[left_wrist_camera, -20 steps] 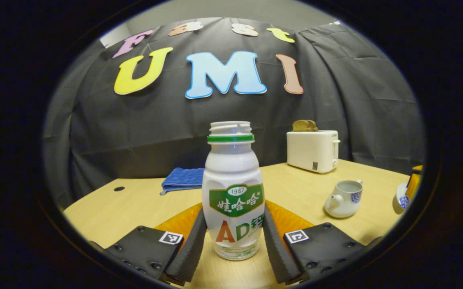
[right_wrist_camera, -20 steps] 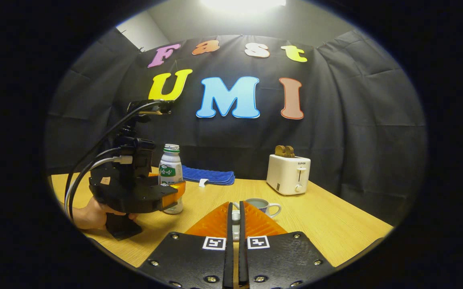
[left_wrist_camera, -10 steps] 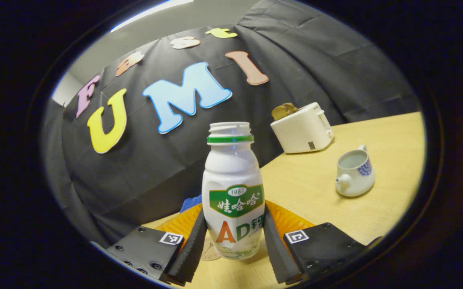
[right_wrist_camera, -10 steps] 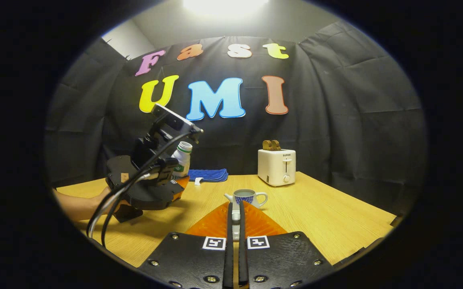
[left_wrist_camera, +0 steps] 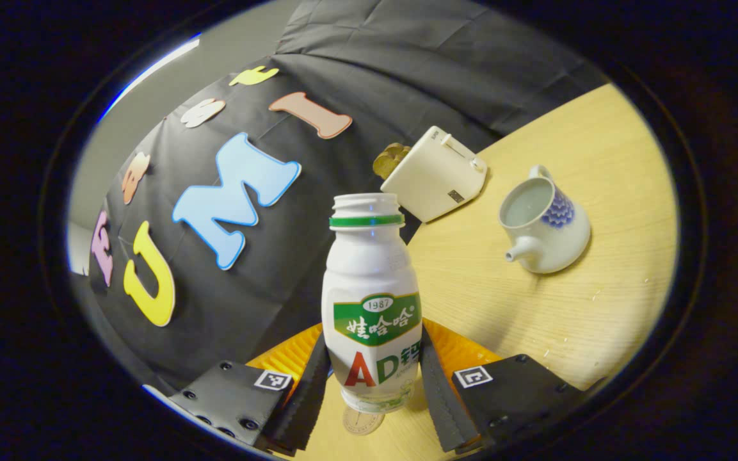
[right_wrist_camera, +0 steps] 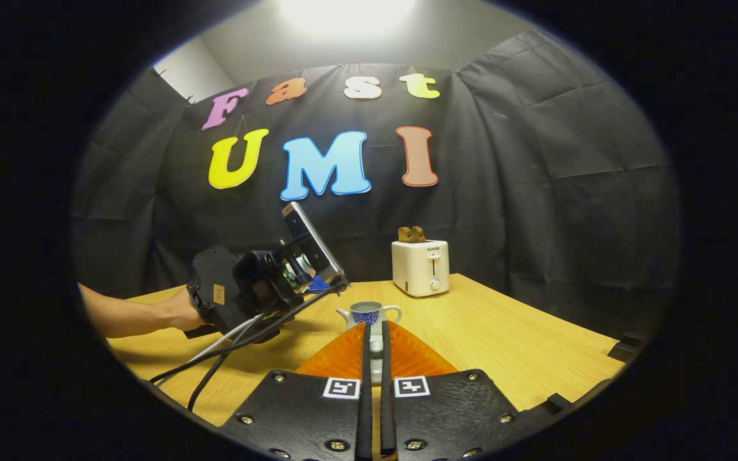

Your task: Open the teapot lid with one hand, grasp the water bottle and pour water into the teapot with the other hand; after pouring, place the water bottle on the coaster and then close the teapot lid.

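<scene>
The water bottle (left_wrist_camera: pixel 372 307) is clamped between the left gripper (left_wrist_camera: pixel 372 400) fingers, lifted off the table (left_wrist_camera: pixel 535 307), its open neck tilted toward the lidless teapot (left_wrist_camera: pixel 545 221). Bare tabletop lies between them. The right gripper (right_wrist_camera: pixel 374 384) is closed on the small lid (right_wrist_camera: pixel 376 346).

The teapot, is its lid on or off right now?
Off. The teapot has an open mouth in the left gripper view, with its pale inside showing. The right gripper is shut on the lid.
</scene>
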Tool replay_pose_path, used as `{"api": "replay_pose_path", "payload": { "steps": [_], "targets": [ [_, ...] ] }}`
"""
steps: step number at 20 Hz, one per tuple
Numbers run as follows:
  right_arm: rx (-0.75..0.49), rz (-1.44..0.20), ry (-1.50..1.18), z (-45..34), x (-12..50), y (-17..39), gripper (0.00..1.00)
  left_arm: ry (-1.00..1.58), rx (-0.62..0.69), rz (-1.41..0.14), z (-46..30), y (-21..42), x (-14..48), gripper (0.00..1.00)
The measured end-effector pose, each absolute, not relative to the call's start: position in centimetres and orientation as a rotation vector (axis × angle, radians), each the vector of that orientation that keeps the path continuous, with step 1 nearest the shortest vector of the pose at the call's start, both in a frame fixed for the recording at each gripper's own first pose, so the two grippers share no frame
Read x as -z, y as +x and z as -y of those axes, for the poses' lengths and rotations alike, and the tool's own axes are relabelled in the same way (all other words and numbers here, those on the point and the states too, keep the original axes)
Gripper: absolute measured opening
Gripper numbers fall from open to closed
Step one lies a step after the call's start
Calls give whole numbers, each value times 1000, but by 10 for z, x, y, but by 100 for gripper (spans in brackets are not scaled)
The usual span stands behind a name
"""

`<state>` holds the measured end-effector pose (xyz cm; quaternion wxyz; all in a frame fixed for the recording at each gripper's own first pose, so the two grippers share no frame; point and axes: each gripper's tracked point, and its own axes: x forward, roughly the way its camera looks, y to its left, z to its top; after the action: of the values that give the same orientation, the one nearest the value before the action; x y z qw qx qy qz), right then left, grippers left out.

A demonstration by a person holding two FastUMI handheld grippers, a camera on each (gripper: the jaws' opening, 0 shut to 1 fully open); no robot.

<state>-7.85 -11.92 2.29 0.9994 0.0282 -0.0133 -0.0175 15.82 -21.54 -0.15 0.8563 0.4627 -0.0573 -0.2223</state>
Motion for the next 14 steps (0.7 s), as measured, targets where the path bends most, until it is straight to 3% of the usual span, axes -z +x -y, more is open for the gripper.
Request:
{"api": "replay_pose_path", "payload": {
  "steps": [8, 10, 11, 13, 14],
  "targets": [
    [70, 32, 93, 138, -22, -89, 5, 1222, 513, 167, 241, 152, 13, 77],
    [67, 37, 104, 139, -23, -90, 5, 1271, 512, 165, 242, 155, 16, 82],
    [67, 36, 102, 140, -22, -89, 5, 1291, 510, 170, 242, 157, 15, 77],
    [66, 36, 101, 140, -22, -90, 5, 1319, 513, 179, 246, 156, 15, 77],
    [64, 35, 101, 139, -22, -89, 5, 1329, 517, 180, 247, 156, 16, 82]
  ]
}}
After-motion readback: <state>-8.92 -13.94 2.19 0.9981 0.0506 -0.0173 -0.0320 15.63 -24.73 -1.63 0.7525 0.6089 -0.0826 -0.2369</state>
